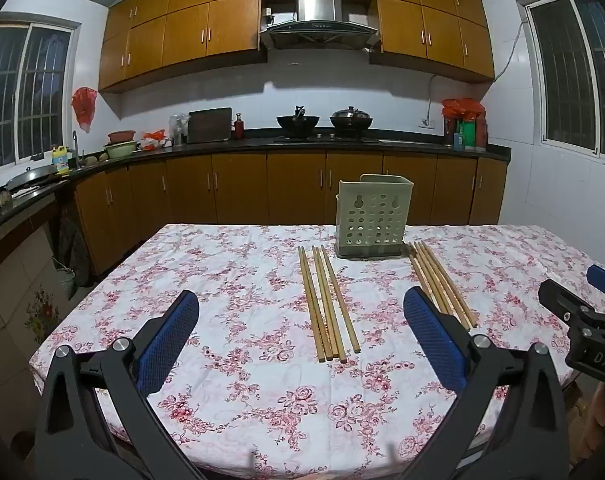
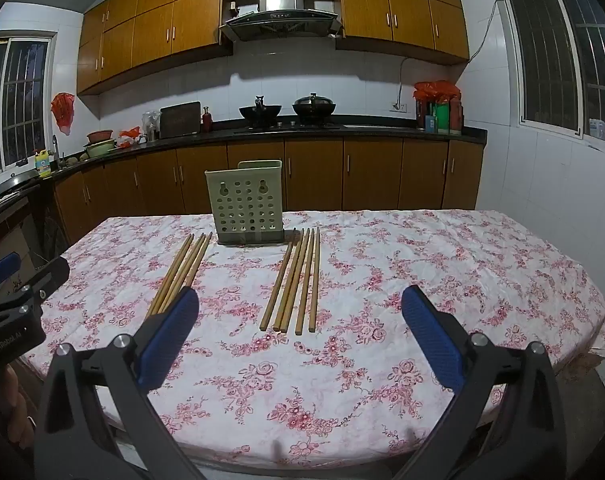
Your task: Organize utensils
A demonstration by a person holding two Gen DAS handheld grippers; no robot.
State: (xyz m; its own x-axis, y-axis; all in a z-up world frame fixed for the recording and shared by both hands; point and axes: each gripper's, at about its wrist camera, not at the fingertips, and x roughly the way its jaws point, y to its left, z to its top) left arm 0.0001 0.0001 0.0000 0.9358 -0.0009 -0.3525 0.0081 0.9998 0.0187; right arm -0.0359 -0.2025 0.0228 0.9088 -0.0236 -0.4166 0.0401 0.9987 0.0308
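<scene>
A pale green perforated utensil holder (image 1: pixel 372 218) (image 2: pixel 246 202) stands upright at the table's far side. Two bundles of wooden chopsticks lie flat in front of it. The left bundle (image 1: pixel 328 306) (image 2: pixel 180 272) rests ahead of my left gripper (image 1: pixel 300 312), which hovers open and empty over the near table. The right bundle (image 1: pixel 442 284) (image 2: pixel 296 280) lies ahead of my right gripper (image 2: pixel 300 310), also open with nothing between its blue pads (image 2: pixel 432 340). In the left wrist view, the right gripper's body (image 1: pixel 582 316) shows at the right edge.
The table wears a white cloth with red flowers (image 1: pixel 242 380) (image 2: pixel 442 272). Behind it runs a kitchen counter (image 1: pixel 342 142) with woks, bottles and bowls, wooden cabinets below and above. The table's near edge curves under both grippers.
</scene>
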